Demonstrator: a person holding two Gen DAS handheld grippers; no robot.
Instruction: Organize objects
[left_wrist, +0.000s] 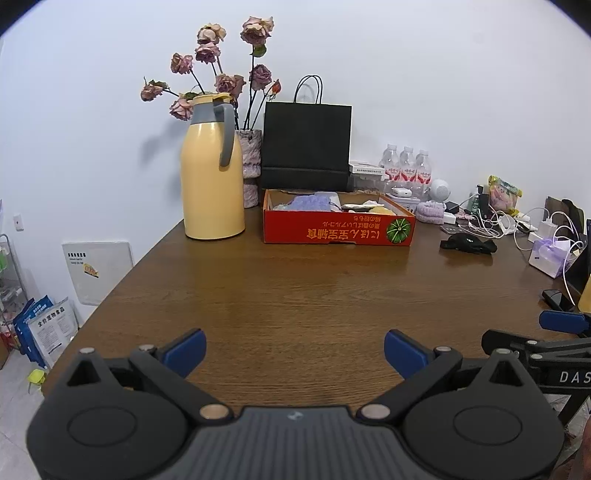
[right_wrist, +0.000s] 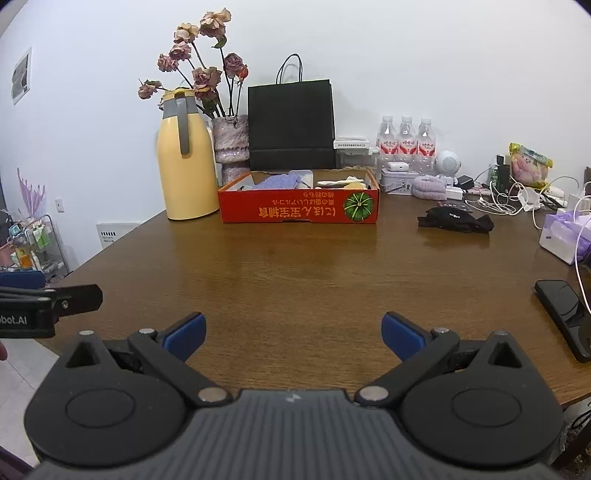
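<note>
A shallow red cardboard box (left_wrist: 332, 230) (right_wrist: 295, 212) stands at the back of the brown table (left_wrist: 295, 295) (right_wrist: 295, 269), with a purple knitted cloth (left_wrist: 314, 202) (right_wrist: 280, 181) and pale items inside. A black crumpled cloth (left_wrist: 467, 243) (right_wrist: 456, 220) lies on the table right of the box. My left gripper (left_wrist: 294, 350) is open and empty above the near table edge. My right gripper (right_wrist: 293, 334) is open and empty, beside the left one. Each gripper shows at the edge of the other's view.
A yellow thermos jug (left_wrist: 212, 173) (right_wrist: 184, 162), a vase of dried roses (left_wrist: 251, 166) (right_wrist: 231, 147) and a black paper bag (left_wrist: 306, 144) (right_wrist: 291, 125) stand behind the box. Water bottles (right_wrist: 406, 142), cables, chargers (right_wrist: 491, 201), a tissue box (right_wrist: 565, 236) and a phone (right_wrist: 565, 317) crowd the right.
</note>
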